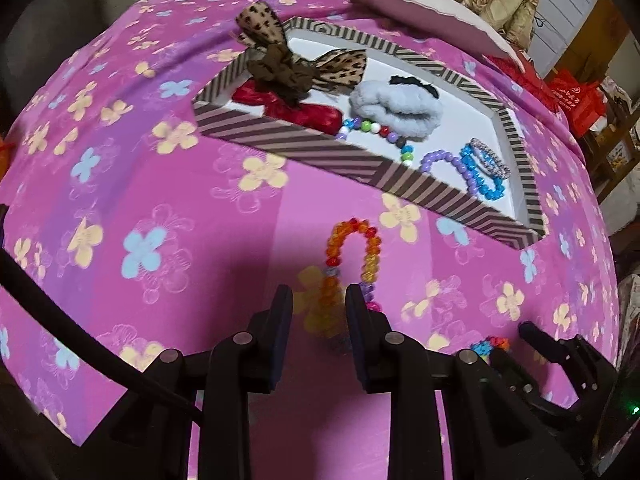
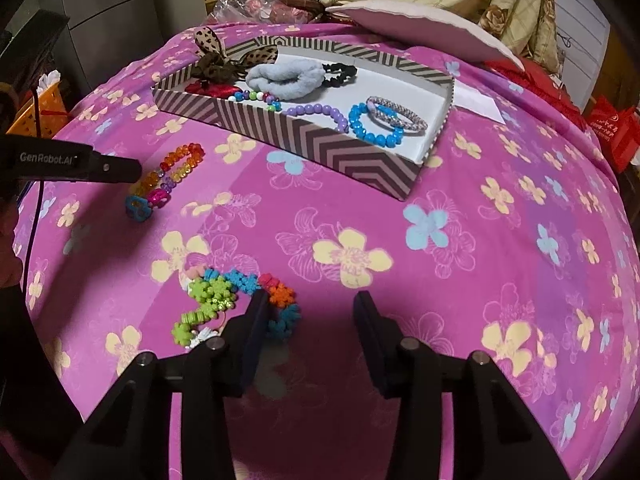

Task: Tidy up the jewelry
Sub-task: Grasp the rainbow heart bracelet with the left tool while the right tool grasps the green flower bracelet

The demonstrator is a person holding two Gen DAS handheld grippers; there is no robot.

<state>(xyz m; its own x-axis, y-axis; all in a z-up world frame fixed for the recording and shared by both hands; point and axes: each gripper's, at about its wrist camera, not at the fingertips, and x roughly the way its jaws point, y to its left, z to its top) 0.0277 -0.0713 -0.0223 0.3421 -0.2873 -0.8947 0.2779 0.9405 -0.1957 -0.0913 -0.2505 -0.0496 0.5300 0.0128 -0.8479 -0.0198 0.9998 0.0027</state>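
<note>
On the pink flowered cloth (image 2: pixel 400 240), the left gripper (image 1: pixel 319 300) stands with its fingers apart around the orange bead bracelet (image 1: pixel 352 248), not squeezing it. Further right, the right gripper (image 2: pixel 310 308) is open beside the snowflake bracelet (image 2: pixel 224 300). Behind them sits the striped box (image 2: pixel 320 148), holding bracelets and hair ties.
</note>
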